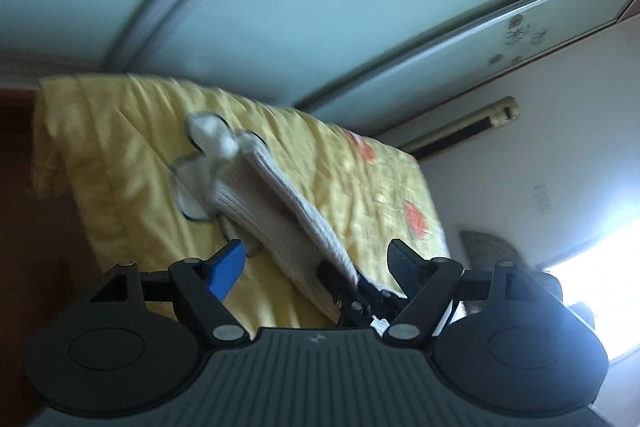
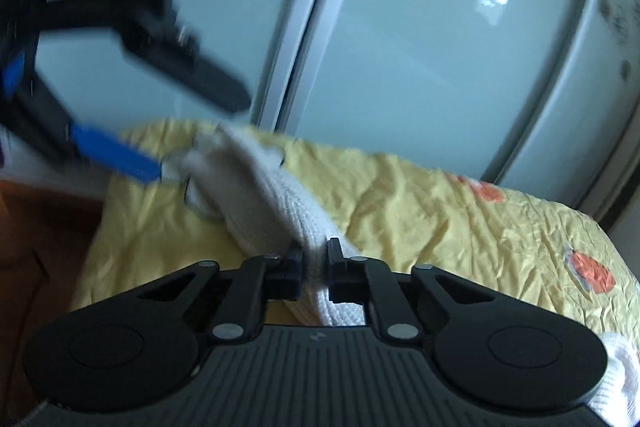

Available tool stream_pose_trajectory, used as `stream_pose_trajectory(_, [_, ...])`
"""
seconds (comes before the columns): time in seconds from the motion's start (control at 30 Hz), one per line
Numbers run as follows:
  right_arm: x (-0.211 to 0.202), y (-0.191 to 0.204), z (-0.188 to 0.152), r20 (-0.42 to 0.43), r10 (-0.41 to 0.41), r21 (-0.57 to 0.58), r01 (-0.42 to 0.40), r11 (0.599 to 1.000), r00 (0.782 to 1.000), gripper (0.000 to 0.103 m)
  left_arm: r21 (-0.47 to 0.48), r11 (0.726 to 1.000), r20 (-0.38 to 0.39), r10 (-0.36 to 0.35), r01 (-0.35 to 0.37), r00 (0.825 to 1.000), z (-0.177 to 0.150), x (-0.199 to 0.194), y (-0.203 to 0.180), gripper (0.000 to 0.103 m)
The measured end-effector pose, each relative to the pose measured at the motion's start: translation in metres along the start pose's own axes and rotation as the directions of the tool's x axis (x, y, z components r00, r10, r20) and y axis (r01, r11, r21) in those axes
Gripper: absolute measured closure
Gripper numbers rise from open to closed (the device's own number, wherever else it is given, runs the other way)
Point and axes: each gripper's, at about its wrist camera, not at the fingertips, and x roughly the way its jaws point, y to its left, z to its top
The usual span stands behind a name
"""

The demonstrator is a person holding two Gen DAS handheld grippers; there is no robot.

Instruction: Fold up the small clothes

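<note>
A small white knitted garment point(image 1: 276, 211) lies lifted over a yellow quilt point(image 1: 120, 155). My right gripper point(image 2: 314, 267) is shut on the garment's near edge point(image 2: 316, 247), and the cloth stretches away from it toward the far left. My left gripper point(image 1: 316, 259) is open, its blue finger pad point(image 1: 226, 269) on one side and black pad point(image 1: 404, 267) on the other, with the garment passing between them. In the right wrist view the left gripper point(image 2: 196, 123) shows at the upper left, open, its blue finger point(image 2: 116, 153) near the garment's far end.
The yellow quilt point(image 2: 460, 227) with orange prints covers the bed. Frosted sliding wardrobe doors point(image 2: 400, 47) with flower prints stand behind it. A brown wooden floor point(image 2: 40, 227) lies at the left. A bright window point(image 1: 600, 287) is at the right.
</note>
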Motion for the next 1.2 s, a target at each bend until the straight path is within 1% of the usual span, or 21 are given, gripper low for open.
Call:
stream_pose_trajectory(0.07, [-0.025,0.005,-0.002,0.084,-0.013,-0.021,0.015,1.000,0.996,0.091,-0.048,0.996,-0.050,-0.072,0.069,0.996,0.001,0.009,0.001,0.025])
stream_pose_trajectory(0.17, [-0.058,0.023,-0.010,0.154,-0.034,-0.139,0.056,0.989,0.987,0.092,-0.146,0.981,-0.107,-0.144,0.128,0.984,0.000,0.020,0.007,0.020])
stream_pose_trajectory(0.23, [-0.071,0.037,-0.020,0.157,-0.043,-0.217,0.077,0.973,0.987,0.093,-0.210,0.965,-0.149,-0.193,0.160,0.970,-0.002,0.029,0.013,0.018])
stream_pose_trajectory(0.27, [-0.077,0.041,-0.025,0.154,-0.039,-0.244,0.076,0.967,0.987,0.093,-0.228,0.961,-0.165,-0.198,0.158,0.966,-0.004,0.032,0.015,0.018])
stream_pose_trajectory(0.33, [-0.081,0.052,-0.037,0.139,-0.042,-0.302,0.083,0.950,0.989,0.093,-0.253,0.957,-0.191,-0.194,0.142,0.962,-0.007,0.036,0.019,0.018])
stream_pose_trajectory(0.4, [-0.082,0.059,-0.044,0.116,-0.035,-0.331,0.072,0.941,0.993,0.093,-0.255,0.958,-0.187,-0.181,0.131,0.966,-0.007,0.037,0.021,0.018])
stream_pose_trajectory(0.43, [-0.080,0.061,-0.045,0.111,-0.042,-0.342,0.077,0.936,0.993,0.093,-0.236,0.964,-0.173,-0.167,0.124,0.971,-0.007,0.037,0.019,0.019])
stream_pose_trajectory(0.5, [-0.082,0.059,-0.040,0.157,-0.095,-0.358,0.146,0.922,0.983,0.094,-0.169,0.980,-0.118,-0.129,0.109,0.985,-0.003,0.034,0.010,0.019])
stream_pose_trajectory(0.57, [-0.089,0.054,-0.029,0.229,-0.146,-0.310,0.215,0.926,0.962,0.094,-0.069,0.994,0.025,-0.080,0.082,0.996,0.004,0.022,-0.003,0.019])
stream_pose_trajectory(0.6, [-0.095,0.052,-0.023,0.257,-0.158,-0.291,0.232,0.928,0.953,0.093,-0.010,0.998,0.114,-0.066,0.067,0.991,0.009,0.014,-0.009,0.019])
stream_pose_trajectory(0.63, [-0.100,0.051,-0.021,0.258,-0.141,-0.296,0.217,0.930,0.956,0.093,0.033,0.999,0.196,-0.039,0.033,0.980,0.012,0.006,-0.014,0.018])
stream_pose_trajectory(0.67, [-0.101,0.053,-0.022,0.241,-0.117,-0.312,0.191,0.931,0.963,0.093,0.050,0.999,0.228,-0.013,0.002,0.974,0.017,0.003,-0.017,0.018])
stream_pose_trajectory(0.7, [-0.099,0.055,-0.028,0.184,-0.079,-0.338,0.139,0.931,0.980,0.093,0.049,0.999,0.218,-0.009,-0.002,0.976,0.021,0.001,-0.016,0.018])
stream_pose_trajectory(0.77, [-0.088,0.064,-0.046,0.058,-0.007,-0.368,0.028,0.929,0.998,0.093,0.027,0.999,0.154,-0.029,0.025,0.988,0.024,0.003,-0.007,0.018])
stream_pose_trajectory(0.83, [-0.080,0.074,-0.066,-0.037,0.030,-0.392,-0.042,0.919,0.999,0.093,0.011,1.000,0.079,0.000,-0.001,0.997,0.019,0.003,0.005,0.018])
stream_pose_trajectory(0.87, [-0.077,0.079,-0.073,-0.065,0.028,-0.404,-0.052,0.913,0.997,0.093,0.013,1.000,0.039,0.026,-0.026,0.999,0.016,0.003,0.010,0.018])
stream_pose_trajectory(0.9, [-0.076,0.082,-0.077,-0.077,0.025,-0.409,-0.054,0.911,0.997,0.093,0.006,0.999,-0.005,0.043,-0.043,0.999,0.012,0.003,0.014,0.018])
stream_pose_trajectory(0.97, [-0.077,0.081,-0.076,-0.086,0.033,-0.369,-0.063,0.927,0.996,0.093,-0.023,1.000,-0.092,0.019,-0.021,0.996,0.002,0.000,0.022,0.018])
stream_pose_trajectory(1.03, [-0.074,0.071,-0.067,-0.102,0.062,-0.284,-0.089,0.955,0.993,0.093,-0.013,1.000,-0.175,-0.006,0.003,0.985,-0.009,-0.004,0.018,0.018])
stream_pose_trajectory(1.13, [-0.071,0.043,-0.062,-0.092,0.095,-0.119,-0.106,0.987,0.991,0.093,0.043,0.999,-0.230,0.017,-0.007,0.973,-0.031,-0.010,0.001,0.018])
stream_pose_trajectory(1.2, [-0.071,0.029,-0.056,-0.077,0.104,-0.004,-0.105,0.994,0.992,0.093,0.017,1.000,-0.284,0.007,-0.002,0.959,-0.044,-0.007,-0.002,0.018])
